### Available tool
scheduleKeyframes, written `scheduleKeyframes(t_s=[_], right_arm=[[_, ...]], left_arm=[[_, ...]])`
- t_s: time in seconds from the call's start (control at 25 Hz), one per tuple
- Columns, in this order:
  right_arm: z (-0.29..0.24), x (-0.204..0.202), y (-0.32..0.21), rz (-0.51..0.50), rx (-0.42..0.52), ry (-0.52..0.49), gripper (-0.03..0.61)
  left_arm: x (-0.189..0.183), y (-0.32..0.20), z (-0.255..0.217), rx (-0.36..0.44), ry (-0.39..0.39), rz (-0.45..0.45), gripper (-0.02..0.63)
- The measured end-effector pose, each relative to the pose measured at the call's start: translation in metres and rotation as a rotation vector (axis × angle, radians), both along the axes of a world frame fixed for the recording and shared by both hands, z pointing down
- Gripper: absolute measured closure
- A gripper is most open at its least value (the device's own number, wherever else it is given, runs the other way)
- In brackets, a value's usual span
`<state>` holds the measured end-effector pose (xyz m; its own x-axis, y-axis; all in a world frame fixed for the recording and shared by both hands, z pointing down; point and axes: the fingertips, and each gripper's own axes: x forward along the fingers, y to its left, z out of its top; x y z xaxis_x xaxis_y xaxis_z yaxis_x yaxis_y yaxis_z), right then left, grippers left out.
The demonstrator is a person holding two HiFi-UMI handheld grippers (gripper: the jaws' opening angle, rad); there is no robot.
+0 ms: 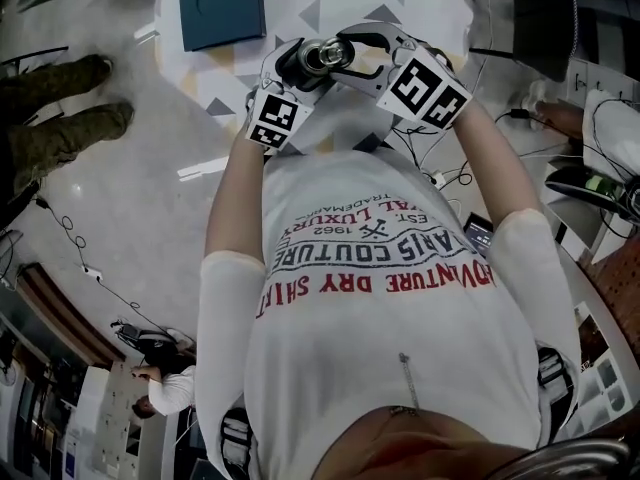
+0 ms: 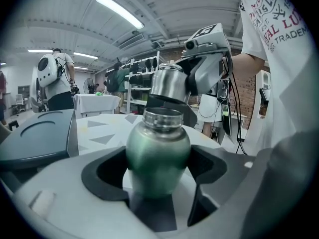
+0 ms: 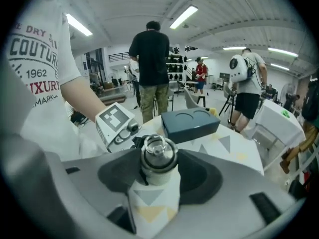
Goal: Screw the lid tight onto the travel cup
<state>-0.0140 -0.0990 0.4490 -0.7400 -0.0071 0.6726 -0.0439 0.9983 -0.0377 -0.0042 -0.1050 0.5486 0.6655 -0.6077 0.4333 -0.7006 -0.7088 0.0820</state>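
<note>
The left gripper [image 2: 158,169] is clamped on the belly of the green travel cup [image 2: 157,146], upright, its bare threaded mouth open. Just beyond and above that mouth, not touching it, the right gripper [image 3: 159,174] holds the steel lid [image 3: 158,156] between widely spread jaws, loop handle uppermost. Both are held up over the white, triangle-patterned bench [image 3: 234,148], where a dark blue-grey box [image 3: 189,125] lies farther off. To do this step well, I judge the lid should be centred over the mouth and brought down level, so the threads catch squarely. It should then be turned gently at first, the cup held steady; any resistance early on would suggest cross-threading. As for writing, the person's white shirt [image 3: 35,63] reads "COUTURE", "1962" and "LUXURY", with "DRY" above. No brand or label can be made out on cup or lid.
</note>
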Motion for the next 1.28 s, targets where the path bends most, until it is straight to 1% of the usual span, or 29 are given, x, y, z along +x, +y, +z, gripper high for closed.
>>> scheduleKeyframes(t_s=[0.4,0.6,0.72,0.8,0.88,1.28], right_arm=[[0.02,-0.021,0.011,-0.108,-0.05,0.049,0.339],[0.026,-0.023,0.013,-0.137,-0.039,0.076,0.339],[0.025,-0.025,0.013,-0.131,-0.034,0.079,0.339],[0.024,-0.025,0.012,-0.098,-0.035,0.075,0.339],[0.024,-0.025,0.011,-0.041,-0.042,0.069,0.339],[0.023,-0.024,0.004,0.311,-0.066,-0.011,0.337]], left_arm=[[-0.001,0.001,0.011,-0.011,0.015,-0.015,0.236],[0.0,0.002,0.011,-0.014,0.016,-0.014,0.236],[-0.001,0.002,0.01,-0.016,0.02,-0.016,0.236],[-0.001,0.002,0.011,-0.014,0.023,-0.018,0.236],[-0.001,0.001,0.01,-0.008,0.026,-0.016,0.236],[-0.001,-0.001,0.004,-0.021,0.036,-0.011,0.233]])
